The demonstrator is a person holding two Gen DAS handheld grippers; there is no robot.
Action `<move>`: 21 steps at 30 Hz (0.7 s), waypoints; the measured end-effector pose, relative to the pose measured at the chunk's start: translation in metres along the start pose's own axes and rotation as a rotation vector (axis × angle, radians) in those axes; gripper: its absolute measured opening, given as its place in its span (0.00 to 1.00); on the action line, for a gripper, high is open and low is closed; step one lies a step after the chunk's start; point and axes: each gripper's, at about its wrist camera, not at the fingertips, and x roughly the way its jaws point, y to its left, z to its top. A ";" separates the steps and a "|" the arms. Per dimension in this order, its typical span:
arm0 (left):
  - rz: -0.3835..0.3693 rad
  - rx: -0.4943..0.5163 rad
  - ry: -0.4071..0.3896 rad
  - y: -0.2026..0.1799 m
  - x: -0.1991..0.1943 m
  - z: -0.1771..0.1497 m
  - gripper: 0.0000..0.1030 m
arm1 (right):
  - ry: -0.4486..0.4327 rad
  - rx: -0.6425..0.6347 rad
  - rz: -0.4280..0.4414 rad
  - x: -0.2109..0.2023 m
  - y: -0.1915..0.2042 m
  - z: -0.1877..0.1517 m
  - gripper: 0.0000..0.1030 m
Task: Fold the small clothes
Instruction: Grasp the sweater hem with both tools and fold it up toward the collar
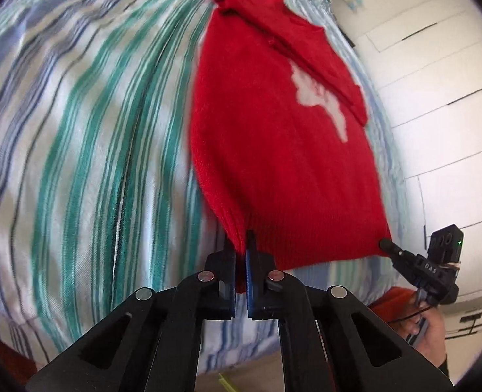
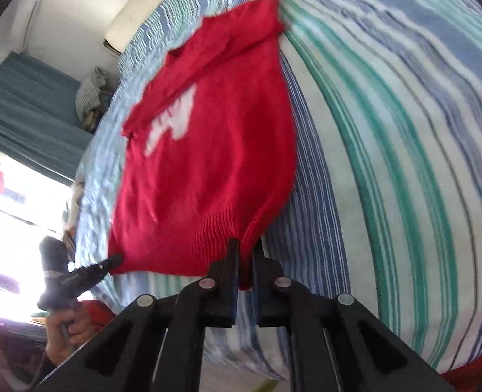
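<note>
While both grippers pinch a hem corner each, left gripper (image 1: 240,245) and right gripper (image 2: 244,251) clamped on the sweater (image 1: 273,150), it stretches straight ahead over the bed (image 1: 87,137), collar farthest, so the fold probably goes forward.

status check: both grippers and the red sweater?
Left gripper shut on red sweater, one hem corner. Right gripper shut on the other hem corner. Sweater stretched over the striped bedspread, collar end far. Nothing in the way.
</note>
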 end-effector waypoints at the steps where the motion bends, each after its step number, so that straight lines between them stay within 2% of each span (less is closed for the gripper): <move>1: -0.020 0.007 -0.017 -0.007 -0.009 0.006 0.02 | -0.025 0.008 0.031 -0.009 0.004 0.007 0.06; 4: -0.064 0.028 -0.089 -0.028 -0.031 0.037 0.02 | -0.102 -0.003 0.078 -0.027 0.017 0.036 0.06; 7: -0.112 0.017 -0.150 -0.045 -0.038 0.094 0.02 | -0.165 0.010 0.120 -0.028 0.029 0.087 0.06; 8: -0.106 0.021 -0.171 -0.047 -0.037 0.124 0.02 | -0.184 0.008 0.123 -0.025 0.033 0.106 0.06; 10: -0.068 0.051 -0.204 -0.055 -0.028 0.171 0.02 | -0.211 -0.003 0.118 -0.012 0.041 0.148 0.06; 13: -0.025 0.056 -0.197 -0.060 -0.005 0.234 0.02 | -0.210 -0.005 0.101 0.019 0.045 0.214 0.06; 15: 0.014 0.057 -0.180 -0.059 0.016 0.272 0.02 | -0.202 0.018 0.101 0.038 0.044 0.245 0.06; 19: 0.085 0.062 -0.165 -0.053 0.050 0.317 0.02 | -0.182 0.044 0.091 0.077 0.037 0.298 0.06; 21: 0.119 0.039 -0.151 -0.045 0.065 0.334 0.07 | -0.181 0.070 0.089 0.091 0.026 0.315 0.07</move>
